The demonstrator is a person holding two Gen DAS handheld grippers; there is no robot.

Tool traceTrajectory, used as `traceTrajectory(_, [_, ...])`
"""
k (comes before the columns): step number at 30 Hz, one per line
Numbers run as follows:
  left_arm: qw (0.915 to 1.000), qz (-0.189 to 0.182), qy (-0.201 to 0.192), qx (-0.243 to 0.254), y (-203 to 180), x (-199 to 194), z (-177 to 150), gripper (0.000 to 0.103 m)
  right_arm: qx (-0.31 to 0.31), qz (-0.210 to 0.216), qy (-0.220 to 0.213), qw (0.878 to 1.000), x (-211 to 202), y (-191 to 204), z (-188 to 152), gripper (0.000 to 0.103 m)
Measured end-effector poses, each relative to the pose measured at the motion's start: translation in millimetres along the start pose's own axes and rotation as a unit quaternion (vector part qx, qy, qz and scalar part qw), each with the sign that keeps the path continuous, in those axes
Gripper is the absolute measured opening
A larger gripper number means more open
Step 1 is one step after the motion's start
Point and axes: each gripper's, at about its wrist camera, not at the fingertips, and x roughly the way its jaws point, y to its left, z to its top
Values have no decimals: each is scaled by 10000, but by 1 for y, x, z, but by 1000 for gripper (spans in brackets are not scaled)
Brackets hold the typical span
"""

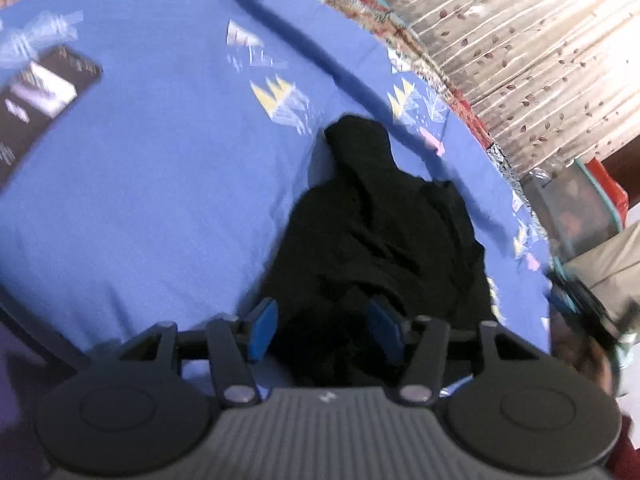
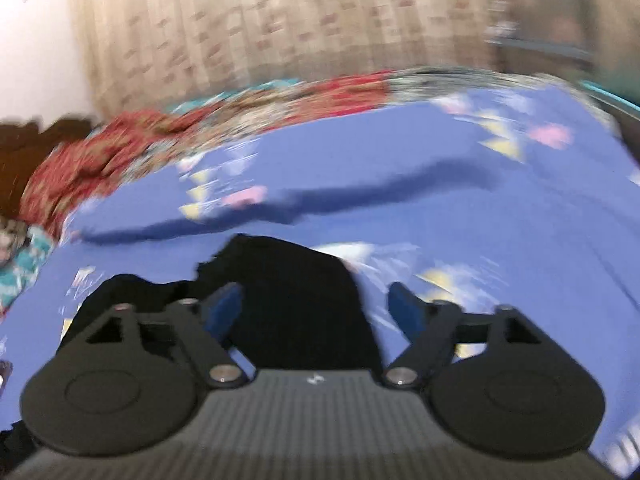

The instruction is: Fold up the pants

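Left wrist view: the left tongs [image 1: 324, 330] stand apart over the bunched black pants [image 1: 380, 240] on the blue bedsheet [image 1: 140, 200]; a dark box [image 1: 40, 96] lies far left — its print too blurred to read. Right wrist view: the right tongs [image 2: 316, 312] gape apart above the pants [image 2: 296, 304] — bare sheet [image 2: 500, 240] to the right.

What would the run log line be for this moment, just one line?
step: fold pants | left gripper: open over black pants | right gripper: open over pants | pants: bunched, unfolded on blue bedsheet | grasp: none
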Motion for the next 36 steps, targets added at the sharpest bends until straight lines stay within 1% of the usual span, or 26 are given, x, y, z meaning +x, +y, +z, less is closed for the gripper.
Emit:
traceTrajectory(3, [9995, -114, 280, -120, -3, 20, -5, 61, -609, -27, 339, 9976, 66, 44, 20, 87])
traceTrajectory(4, [9993, -138, 337, -101, -6, 25, -6, 66, -857, -82, 518, 9949, 89, 48, 25, 88])
traceTrajectory(5, [9992, -156, 349, -64, -8, 28, -8, 75, -1016, -111, 697, 9923, 110, 52, 29, 88])
traceTrajectory(7, [9992, -241, 317, -75, -8, 32, -11, 83, -1207, -145, 1083, 9867, 141, 54, 30, 88])
traceTrajectory(8, [9990, -293, 321, -121, -8, 34, -12, 87, -1299, -266, 1225, 9836, 153, 54, 28, 88])
traceTrajectory(9, [9988, -336, 329, -162, -8, 37, -13, 88, -1385, -334, 1411, 9797, 171, 50, 30, 88])
traceTrajectory(10, [9985, -371, 349, -184, -6, 39, -13, 89, -1394, -362, 1568, 9771, 179, 57, 26, 86])
traceTrajectory(11, [9984, -388, 367, -185, -6, 41, -13, 89, -1317, -300, 1788, 9746, 191, 52, 25, 75])
traceTrajectory(12, [9984, -397, 379, -164, -6, 43, -13, 83, -1206, -218, 1930, 9735, 193, 46, 21, 60])
traceTrajectory(13, [9985, -377, 379, -124, -5, 45, -12, 77, -1127, -194, 1981, 9735, 196, 46, 20, 25])
traceTrajectory(14, [9987, -310, 395, -78, -4, 47, -11, 61, -1150, -337, 1870, 9750, 190, 47, 19, 15])
traceTrajectory(15, [9988, -236, 432, -53, -4, 49, -11, 53, -1203, -405, 1680, 9776, 177, 51, 16, 12])
traceTrajectory(16, [9987, -195, 471, -63, -2, 51, -9, 39, -1177, -349, 1520, 9807, 161, 53, 13, 11])
traceTrajectory(17, [9985, -201, 491, -101, 1, 52, -8, 29, -1088, -316, 1373, 9840, 150, 52, 17, 11])
traceTrajectory(18, [9984, -222, 506, -154, 4, 53, -8, 26, -971, -287, 1198, 9876, 133, 53, 20, 10])
traceTrajectory(19, [9982, -238, 504, -215, 7, 52, -9, 23, -823, -240, 993, 9914, 118, 51, 29, 4])
traceTrajectory(21, [9983, -260, 472, -238, 8, 49, -12, 20, -510, -173, 560, 9970, 85, 45, 49, 5])
traceTrajectory(22, [9984, -258, 451, -221, 8, 48, -13, 20, -384, -200, 342, 9985, 70, 53, 52, 5])
traceTrajectory(24, [9986, -259, 420, -198, 8, 45, -17, 20, -40, -283, -149, 9995, 35, 43, 71, 5])
traceTrajectory(26, [9987, -278, 389, -173, 8, 42, -21, 20, 440, -428, -678, 9958, -3, 26, 86, 5])
traceTrajectory(28, [9986, -323, 380, -185, 9, 39, -23, 20, 898, -661, -1117, 9875, -46, 3, 88, 5])
traceTrajectory(30, [9983, -380, 379, -205, 11, 35, -26, 20, 1276, -1048, -1428, 9759, -81, -19, 78, 5])
traceTrajectory(32, [9982, -411, 378, -208, 12, 32, -28, 20, 1572, -1512, -1564, 9633, -114, -42, 55, 5])
traceTrajectory(34, [9980, -451, 396, -214, 14, 30, -28, 20, 1873, -1937, -1503, 9512, -139, -64, 26, 5])
traceTrajectory(36, [9979, -458, 420, -179, 14, 31, -28, 20, 2216, -2351, -1245, 9382, -150, -89, -9, 5])
